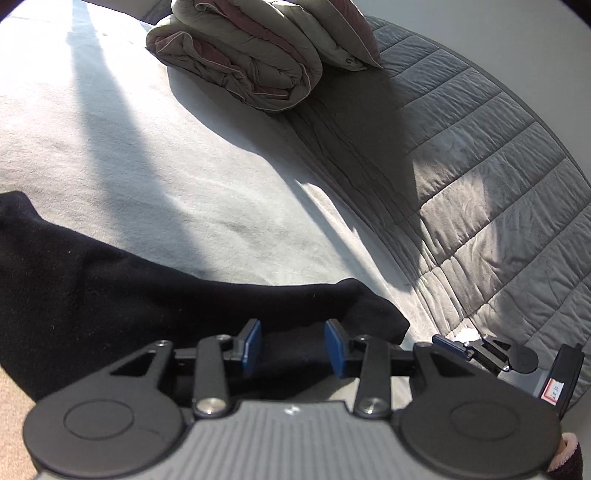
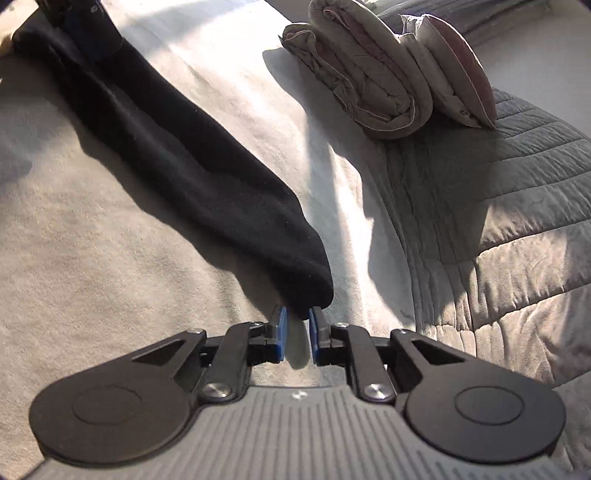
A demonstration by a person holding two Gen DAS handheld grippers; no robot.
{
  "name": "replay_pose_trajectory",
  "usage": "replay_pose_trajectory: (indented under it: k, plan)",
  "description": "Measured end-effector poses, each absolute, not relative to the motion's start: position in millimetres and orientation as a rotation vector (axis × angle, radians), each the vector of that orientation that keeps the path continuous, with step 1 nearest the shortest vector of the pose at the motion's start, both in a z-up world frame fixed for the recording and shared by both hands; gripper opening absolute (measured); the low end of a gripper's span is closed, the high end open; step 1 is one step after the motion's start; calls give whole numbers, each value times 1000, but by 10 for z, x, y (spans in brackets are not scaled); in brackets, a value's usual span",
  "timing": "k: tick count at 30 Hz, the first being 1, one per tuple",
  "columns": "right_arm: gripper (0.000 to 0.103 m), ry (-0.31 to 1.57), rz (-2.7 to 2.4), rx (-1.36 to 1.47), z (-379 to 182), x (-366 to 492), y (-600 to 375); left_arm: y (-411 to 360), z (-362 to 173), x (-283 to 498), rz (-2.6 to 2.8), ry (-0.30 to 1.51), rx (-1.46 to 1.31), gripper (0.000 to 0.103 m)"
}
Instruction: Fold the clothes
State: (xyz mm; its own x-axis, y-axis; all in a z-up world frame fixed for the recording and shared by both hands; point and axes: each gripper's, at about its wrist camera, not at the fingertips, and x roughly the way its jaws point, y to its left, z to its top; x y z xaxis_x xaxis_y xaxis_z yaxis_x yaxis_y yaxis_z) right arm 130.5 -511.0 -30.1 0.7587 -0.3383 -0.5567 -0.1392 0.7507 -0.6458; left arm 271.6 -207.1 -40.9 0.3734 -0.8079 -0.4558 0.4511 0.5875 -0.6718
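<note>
A long black garment (image 1: 110, 280) lies folded into a strip on the pale bed sheet (image 1: 166, 166). In the left wrist view my left gripper (image 1: 294, 347) is open, its blue pads (image 1: 253, 347) straddling the cloth near one end. In the right wrist view the same black garment (image 2: 192, 158) runs diagonally away from me. Its rounded near end sits right at the tips of my right gripper (image 2: 297, 325), whose jaws stand narrowly apart with sheet showing between them. The left gripper (image 2: 85, 26) is over the garment's far end. The right gripper (image 1: 476, 352) appears just beside the garment's corner.
A rolled beige and maroon quilt (image 1: 243, 55) with a pillow (image 2: 454, 70) rests at the far side of the bed. A grey quilted cover (image 1: 498, 177) drapes along the right. Bare sheet (image 2: 92, 258) stretches to the left of the garment. A pink-cuffed sleeve (image 1: 565, 458) shows bottom right.
</note>
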Motion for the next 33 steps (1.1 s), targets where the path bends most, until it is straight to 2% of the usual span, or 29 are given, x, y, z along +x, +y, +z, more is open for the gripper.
replay_pose_trajectory:
  k: [1,2,14,22,26,28,33]
  plan:
    - [44,686,-96,-679,-218,1349,-5070,-2010,-373,2726,-824,844,-506,41]
    - [50,656,-73,-629,-135,1394,-5030,-1953,-351,2735,-802,837,-524,41]
    - [50,522,95,-402,-29,2048,-4241,-1275,-332,2890,-434,777,-636,42]
    - [51,532,-83,-267,-272,2165,-4785,-1158,-429,2957,-280,773,-634,41]
    - [49,520,-109,-72,-365,2247,-5189,-1190,-394,2984,-264,775,-636,41]
    - [44,537,-134,-63,-423,2269,-5235,-1233,-357,3023,-254,785,-623,41]
    - [43,621,-155,-127,-536,2296,-5229,-1396,-349,3164,-180,830,-506,41]
